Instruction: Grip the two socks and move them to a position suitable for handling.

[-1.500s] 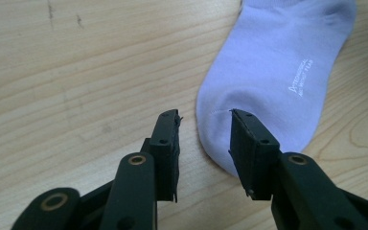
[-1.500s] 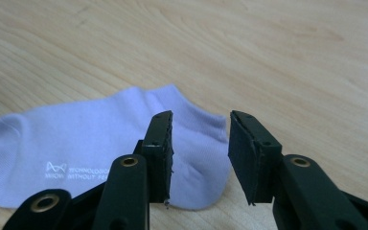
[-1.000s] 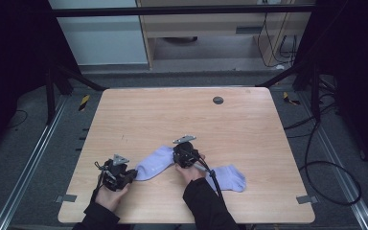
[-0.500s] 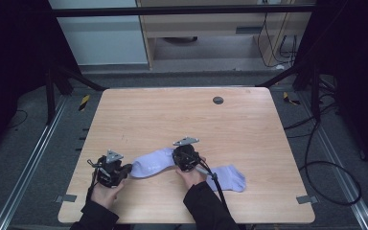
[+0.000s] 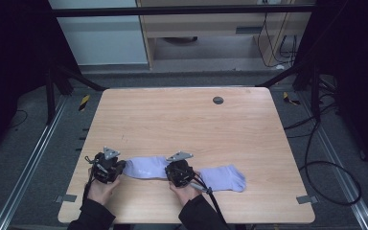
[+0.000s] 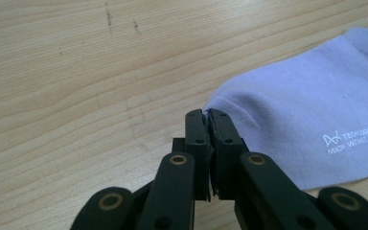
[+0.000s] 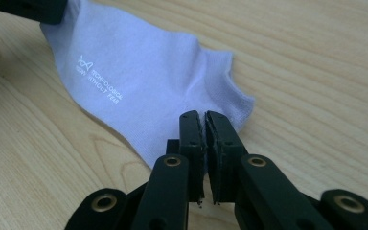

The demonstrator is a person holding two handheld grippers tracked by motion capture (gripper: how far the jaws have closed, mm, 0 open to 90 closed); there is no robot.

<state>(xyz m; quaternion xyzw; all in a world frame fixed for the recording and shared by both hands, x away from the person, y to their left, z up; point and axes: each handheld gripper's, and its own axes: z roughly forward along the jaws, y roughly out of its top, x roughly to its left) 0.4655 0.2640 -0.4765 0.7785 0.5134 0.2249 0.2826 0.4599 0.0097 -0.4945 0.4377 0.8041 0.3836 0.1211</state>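
A light purple sock (image 5: 146, 167) lies stretched left to right near the table's front edge, white lettering on it (image 6: 352, 140). My left gripper (image 5: 108, 166) is shut on its toe end; in the left gripper view the jaws (image 6: 205, 114) meet at the sock's (image 6: 306, 120) rounded tip. My right gripper (image 5: 179, 171) is shut on the cuff end, its jaws (image 7: 204, 115) closed over the edge of the sock (image 7: 139, 81). The left gripper (image 7: 28, 9) shows at the far end of the sock in the right gripper view. A second purple sock (image 5: 225, 177) lies flat just right of my right gripper.
The wooden table (image 5: 187, 124) has a round black grommet (image 5: 218, 100) near its far edge. The right gripper's cable (image 5: 212, 201) trails off the front edge. Grey tape tabs (image 5: 67, 198) mark the front corners. Dark frame posts and floor cables surround the table.
The right gripper has come toward the front edge and the left has shifted slightly left, so the sock between them has turned from slanted to straight and taut.
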